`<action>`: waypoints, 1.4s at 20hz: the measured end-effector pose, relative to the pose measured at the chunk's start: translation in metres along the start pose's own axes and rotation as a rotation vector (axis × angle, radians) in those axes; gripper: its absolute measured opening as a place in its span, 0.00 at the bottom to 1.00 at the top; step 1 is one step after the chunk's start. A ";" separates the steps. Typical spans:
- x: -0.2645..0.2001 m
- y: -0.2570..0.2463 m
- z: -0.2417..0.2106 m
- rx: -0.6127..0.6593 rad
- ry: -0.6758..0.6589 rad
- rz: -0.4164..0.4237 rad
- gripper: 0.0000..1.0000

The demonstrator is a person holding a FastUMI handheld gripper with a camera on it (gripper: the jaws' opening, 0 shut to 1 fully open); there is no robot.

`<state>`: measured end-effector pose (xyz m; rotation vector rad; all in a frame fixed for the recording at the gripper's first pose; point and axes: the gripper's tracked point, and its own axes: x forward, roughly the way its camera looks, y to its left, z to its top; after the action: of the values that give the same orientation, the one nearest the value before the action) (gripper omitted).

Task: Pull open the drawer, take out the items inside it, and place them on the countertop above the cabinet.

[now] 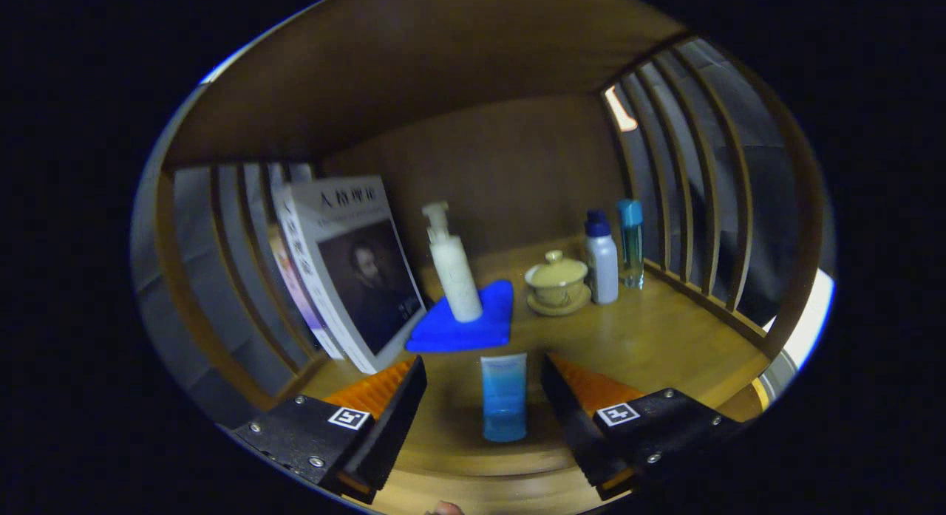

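Where hand-held gripper (pixel 484 378) fingers gape, blue tube (pixel 504 397); pump bottle (pixel 452 267) beyond.

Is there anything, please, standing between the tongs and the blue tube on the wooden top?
Nothing visible does. The blue tube stands upright between the open tongs, with a gap on each side. The blue cloth and pump bottle sit beyond it.

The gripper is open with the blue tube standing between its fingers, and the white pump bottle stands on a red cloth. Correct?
Not quite: the cloth under the white pump bottle is blue, as the gripper view shows. The rest holds: the gripper is open, and the blue tube stands between its fingers.
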<state>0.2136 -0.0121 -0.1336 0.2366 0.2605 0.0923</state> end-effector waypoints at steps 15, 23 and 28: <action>-0.205 0.069 -0.033 -0.264 -0.194 0.015 0.95; -0.267 0.048 -0.108 -0.358 -0.115 -0.055 0.96; -0.277 0.032 -0.150 -0.352 -0.034 -0.056 0.96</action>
<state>-0.0946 0.0186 -0.1987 -0.1185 0.2126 0.0767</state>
